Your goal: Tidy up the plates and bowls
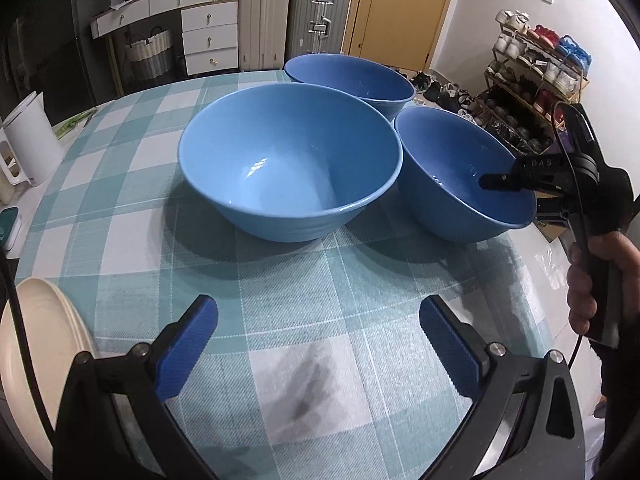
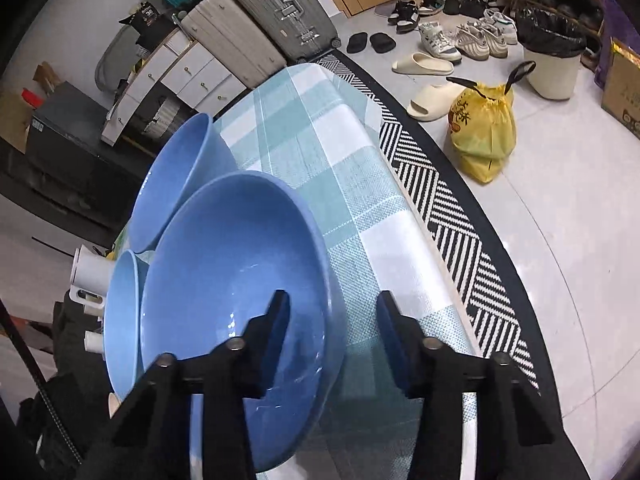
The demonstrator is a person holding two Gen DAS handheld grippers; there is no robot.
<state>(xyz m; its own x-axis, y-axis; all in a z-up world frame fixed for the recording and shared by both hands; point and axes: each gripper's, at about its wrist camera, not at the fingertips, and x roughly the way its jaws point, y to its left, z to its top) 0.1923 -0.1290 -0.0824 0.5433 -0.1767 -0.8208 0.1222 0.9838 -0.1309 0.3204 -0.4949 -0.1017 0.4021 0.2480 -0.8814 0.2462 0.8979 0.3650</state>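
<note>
Three blue bowls (image 1: 290, 160) close together; left gripper (image 1: 320, 320) jaws wide open, right gripper (image 2: 333, 300) jaws unclamped astride right bowl (image 1: 452, 184) rim.

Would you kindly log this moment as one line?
left gripper: open, empty | right gripper: fingers straddle bowl rim, not clamped | table: three blue bowls

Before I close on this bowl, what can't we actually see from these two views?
Cream plates: left wrist view, cut by the left edge; count unclear.
Far bowl: left wrist view, base hidden behind the big bowl.
Near bowl: right wrist view, base hidden by its own wall and the right gripper.
</note>
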